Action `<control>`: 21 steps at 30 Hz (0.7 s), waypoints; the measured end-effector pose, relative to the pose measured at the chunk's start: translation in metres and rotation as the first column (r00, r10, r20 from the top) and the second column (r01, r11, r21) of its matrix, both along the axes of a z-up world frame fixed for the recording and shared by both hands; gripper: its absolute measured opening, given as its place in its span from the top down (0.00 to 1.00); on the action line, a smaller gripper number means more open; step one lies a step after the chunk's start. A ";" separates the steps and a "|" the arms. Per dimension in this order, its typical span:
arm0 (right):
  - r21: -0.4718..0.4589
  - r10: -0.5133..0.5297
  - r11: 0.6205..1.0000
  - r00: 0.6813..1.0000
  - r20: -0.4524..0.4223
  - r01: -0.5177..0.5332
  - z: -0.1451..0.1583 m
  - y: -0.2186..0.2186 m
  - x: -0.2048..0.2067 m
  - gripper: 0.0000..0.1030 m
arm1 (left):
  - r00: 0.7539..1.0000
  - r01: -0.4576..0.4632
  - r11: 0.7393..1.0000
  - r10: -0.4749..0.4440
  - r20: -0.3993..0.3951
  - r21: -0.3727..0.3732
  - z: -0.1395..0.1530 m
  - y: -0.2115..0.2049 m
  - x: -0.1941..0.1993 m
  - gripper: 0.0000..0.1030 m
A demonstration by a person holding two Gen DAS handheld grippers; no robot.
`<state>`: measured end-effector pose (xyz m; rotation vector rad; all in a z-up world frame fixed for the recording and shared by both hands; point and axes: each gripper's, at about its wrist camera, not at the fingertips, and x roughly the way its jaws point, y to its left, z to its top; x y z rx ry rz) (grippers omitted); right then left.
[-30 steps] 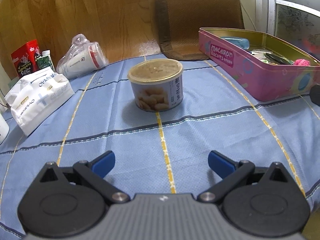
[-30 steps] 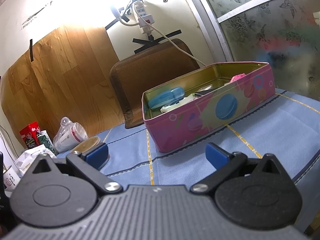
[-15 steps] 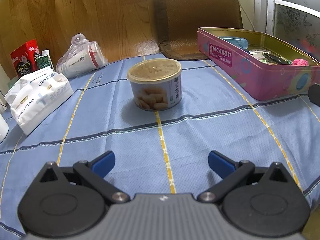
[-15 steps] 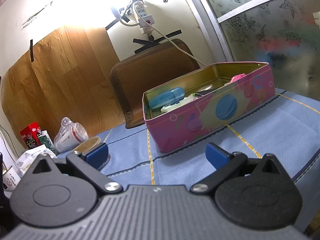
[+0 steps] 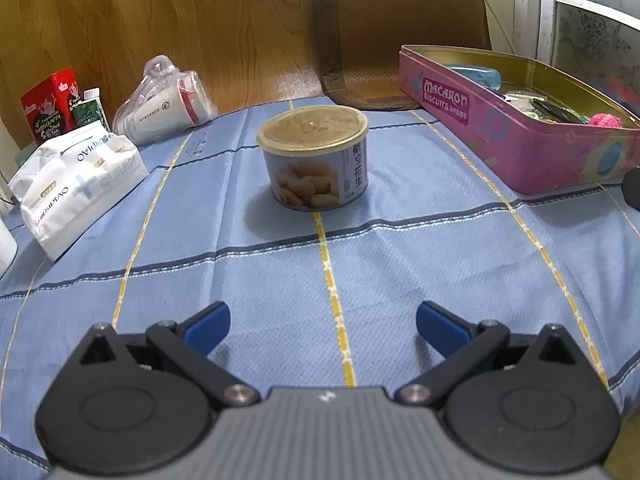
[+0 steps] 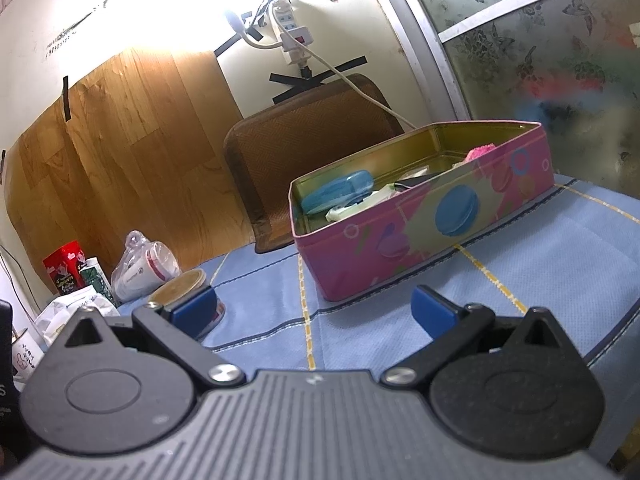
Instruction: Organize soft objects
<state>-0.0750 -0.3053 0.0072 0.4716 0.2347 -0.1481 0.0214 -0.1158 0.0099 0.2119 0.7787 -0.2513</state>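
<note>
The tablecloth [image 5: 400,264] is light blue with yellow and dark blue lines; the tin box [image 5: 520,148] is pink with blue macaron picture; tissue pack [image 5: 76,184] is white

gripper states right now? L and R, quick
Left gripper: open, holding nothing, above the blue tablecloth.
Right gripper: open, holding nothing, pointed toward the pink tin.

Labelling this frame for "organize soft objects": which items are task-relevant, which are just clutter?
Likely task-relevant:
- pink tin, open
- pink fluffy item inside it
- white tissue pack, soft
- left hand-held gripper and right hand-held gripper, both open, empty

Lying about:
- round can
- bagged cups
- red carton
- brown mat
- power strip
</note>
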 end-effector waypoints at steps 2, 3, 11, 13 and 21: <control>-0.001 0.006 1.000 1.000 -0.002 -0.006 0.000 0.000 0.001 0.00 | 1.000 -0.003 1.000 0.003 -0.005 0.001 0.000 0.000 0.001 0.00; -0.002 0.010 1.000 1.000 -0.004 -0.010 0.000 0.001 0.001 0.00 | 1.000 -0.004 1.000 0.004 -0.007 0.000 -0.001 0.001 0.001 0.00; 0.001 0.031 1.000 0.999 -0.016 -0.031 0.000 0.001 0.004 0.00 | 0.999 -0.018 1.000 0.018 -0.046 -0.010 -0.004 0.006 0.006 0.00; 0.011 0.045 0.999 0.998 -0.034 -0.045 -0.002 0.002 0.007 0.00 | 0.998 -0.022 1.000 0.021 -0.053 -0.015 -0.004 0.007 0.006 0.00; -0.003 0.077 0.997 0.996 -0.041 -0.077 0.000 0.010 0.010 0.00 | 0.998 -0.028 0.999 0.027 -0.064 -0.019 -0.003 0.011 0.008 0.00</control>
